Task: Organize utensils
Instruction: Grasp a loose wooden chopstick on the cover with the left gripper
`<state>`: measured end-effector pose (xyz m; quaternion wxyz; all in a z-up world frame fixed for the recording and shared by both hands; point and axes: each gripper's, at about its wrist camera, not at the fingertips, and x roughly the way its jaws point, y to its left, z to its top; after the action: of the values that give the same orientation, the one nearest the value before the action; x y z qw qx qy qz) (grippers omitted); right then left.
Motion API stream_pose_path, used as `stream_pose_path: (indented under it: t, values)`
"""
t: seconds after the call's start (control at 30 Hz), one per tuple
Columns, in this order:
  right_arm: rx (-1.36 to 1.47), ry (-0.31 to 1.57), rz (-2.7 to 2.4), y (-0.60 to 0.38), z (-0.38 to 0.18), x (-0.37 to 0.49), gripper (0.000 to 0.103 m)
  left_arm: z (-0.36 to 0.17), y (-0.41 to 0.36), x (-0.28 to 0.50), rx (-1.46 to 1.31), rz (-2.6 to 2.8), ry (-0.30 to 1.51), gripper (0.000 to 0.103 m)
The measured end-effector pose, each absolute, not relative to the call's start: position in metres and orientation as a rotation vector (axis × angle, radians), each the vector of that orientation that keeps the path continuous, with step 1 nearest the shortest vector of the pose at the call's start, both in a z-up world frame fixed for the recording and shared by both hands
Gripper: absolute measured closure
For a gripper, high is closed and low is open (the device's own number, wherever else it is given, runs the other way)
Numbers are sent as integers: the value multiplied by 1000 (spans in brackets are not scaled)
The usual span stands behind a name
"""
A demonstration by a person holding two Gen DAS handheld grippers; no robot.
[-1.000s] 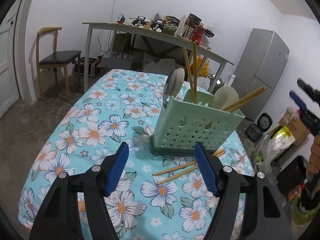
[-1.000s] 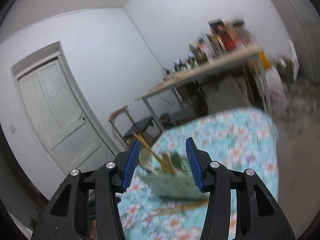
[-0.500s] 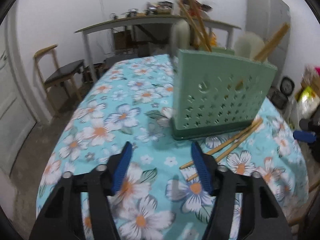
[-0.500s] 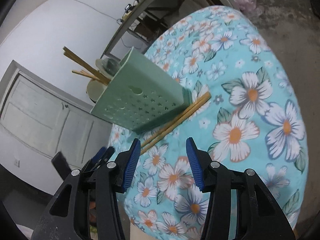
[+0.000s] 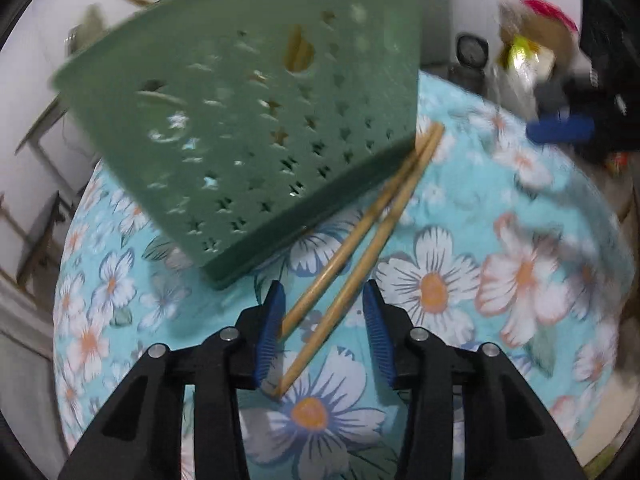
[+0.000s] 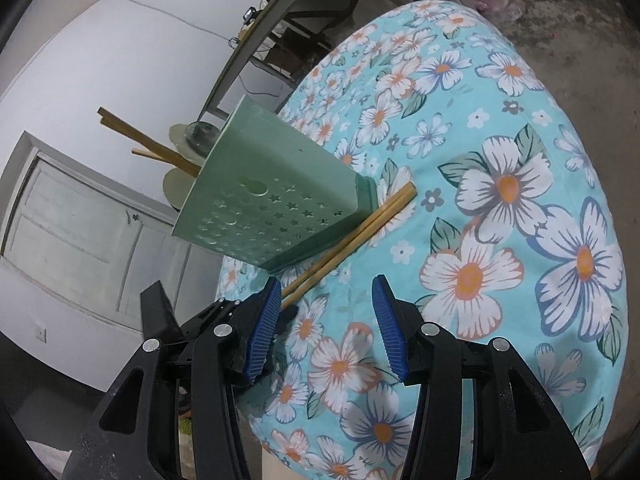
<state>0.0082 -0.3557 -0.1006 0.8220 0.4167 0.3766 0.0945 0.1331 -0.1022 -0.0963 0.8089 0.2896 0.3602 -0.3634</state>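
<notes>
step: grab chopsticks lower ctr | L gripper half-open, closing round them, no grip yet | R gripper half-open, empty | next: pinch, lift into caddy

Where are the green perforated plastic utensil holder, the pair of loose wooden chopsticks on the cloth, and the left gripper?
Green perforated plastic utensil holder (image 6: 276, 204): right wrist view, star-punched side wall.
Pair of loose wooden chopsticks (image 5: 362, 236): left wrist view, mid-shaft.
Left gripper (image 5: 324, 332): left wrist view, midway between its blue fingers.
</notes>
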Motion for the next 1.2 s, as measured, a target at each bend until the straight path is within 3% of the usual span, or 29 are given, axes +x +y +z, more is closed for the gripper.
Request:
stream_pose_path:
  t: [0.17, 0.33, 0.67, 1.0, 1.2]
  values:
    - [892, 802, 202, -356, -102, 8, 56, -97, -107, 146, 620, -788, 777, 63]
    - [892, 798, 203, -357, -99, 6, 56, -98, -115, 134, 642, -830, 776, 88]
    - [887, 790, 191, -357, -95, -4, 56, -89, -116, 92, 498, -950, 896, 97]
    - [895, 803, 178, -357, -97, -13, 56, -108, -100, 74, -148, -1068, 1229, 97]
    - [899, 806, 170, -358, -100, -15, 56, -122, -83, 88, -488, -1075, 1299, 97]
